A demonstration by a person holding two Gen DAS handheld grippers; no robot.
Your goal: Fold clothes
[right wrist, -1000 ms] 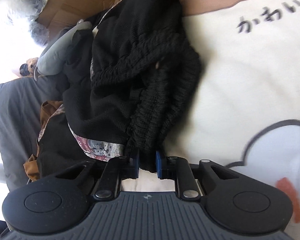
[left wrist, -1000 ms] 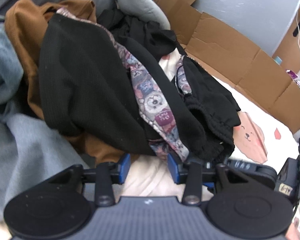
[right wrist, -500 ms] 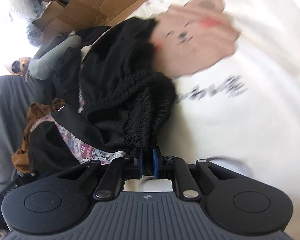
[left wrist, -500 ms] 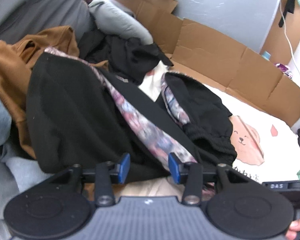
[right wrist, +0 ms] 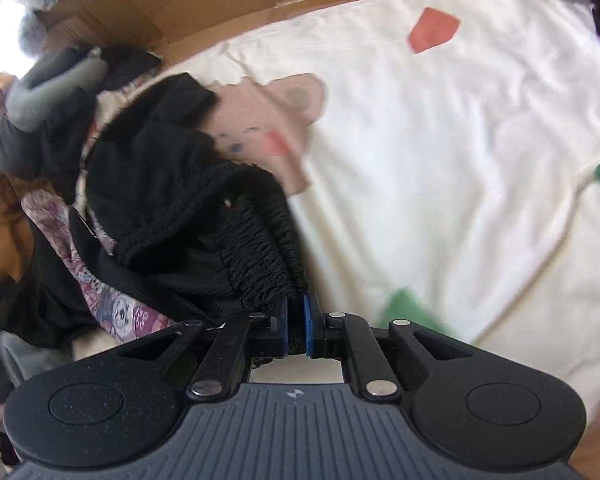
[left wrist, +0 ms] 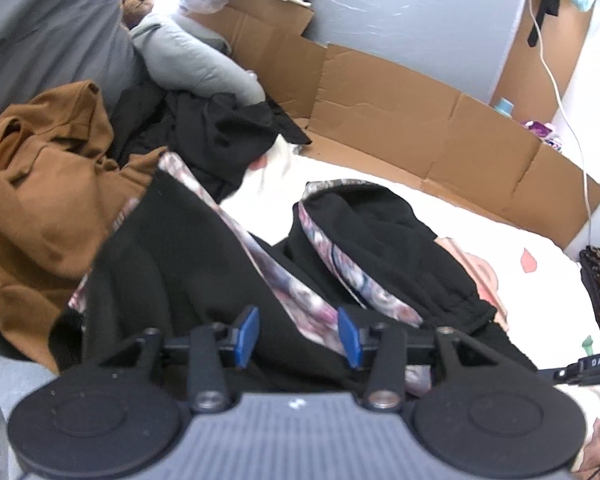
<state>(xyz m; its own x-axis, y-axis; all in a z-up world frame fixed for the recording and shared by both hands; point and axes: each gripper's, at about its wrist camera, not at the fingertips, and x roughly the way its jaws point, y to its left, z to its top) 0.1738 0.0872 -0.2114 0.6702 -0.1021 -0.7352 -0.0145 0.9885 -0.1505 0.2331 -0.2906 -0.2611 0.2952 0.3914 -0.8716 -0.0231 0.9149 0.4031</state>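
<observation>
Dragged farther from pile [left wrist: 112, 184]: black garment [right wrist: 188, 184] in right gripper [right wrist: 295, 326]

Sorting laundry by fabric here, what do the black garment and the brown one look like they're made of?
The black garment looks like soft matte knit, probably cotton jersey or fleece: its gathered waistband shows ribbed elastic shirring. The brown garment looks like a heavier matte woven or sweatshirt cotton, falling in thick, rounded folds; the exact fibre can't be told.

Black knit garment with patterned pink-grey lining [left wrist: 204, 264] [right wrist: 172, 184]: crumpled, spread over white printed bedsheet, elastic ribbed hem nearest, right.
</observation>
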